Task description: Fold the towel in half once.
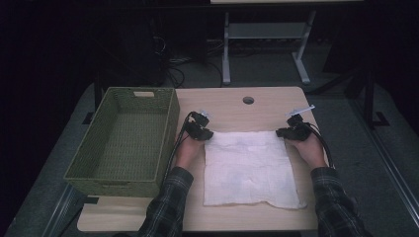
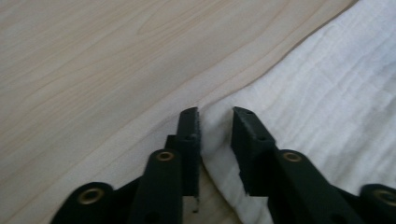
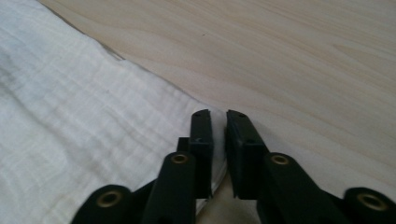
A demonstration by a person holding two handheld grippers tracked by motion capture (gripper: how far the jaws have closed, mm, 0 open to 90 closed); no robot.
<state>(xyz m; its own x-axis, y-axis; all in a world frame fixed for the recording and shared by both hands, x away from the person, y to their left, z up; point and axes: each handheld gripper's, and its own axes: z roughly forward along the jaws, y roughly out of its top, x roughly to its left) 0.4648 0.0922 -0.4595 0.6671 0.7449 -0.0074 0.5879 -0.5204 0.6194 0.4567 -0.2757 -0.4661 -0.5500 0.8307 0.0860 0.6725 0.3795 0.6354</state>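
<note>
Cloth [image 1: 251, 167]: flat on table [image 1: 276, 101], centre of high view, right of basket [image 1: 129, 140].
Left gripper [image 1: 207, 134]: at cloth's upper-left corner, jaws narrowed, cloth edge between, gap visible.
Right gripper [image 1: 281, 132]: at upper-right corner, jaws nearly together, pinching cloth edge.

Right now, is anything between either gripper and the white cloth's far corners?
Nothing visible: the left gripper and right gripper each already have a far corner of the white cloth between their jaws.
</note>
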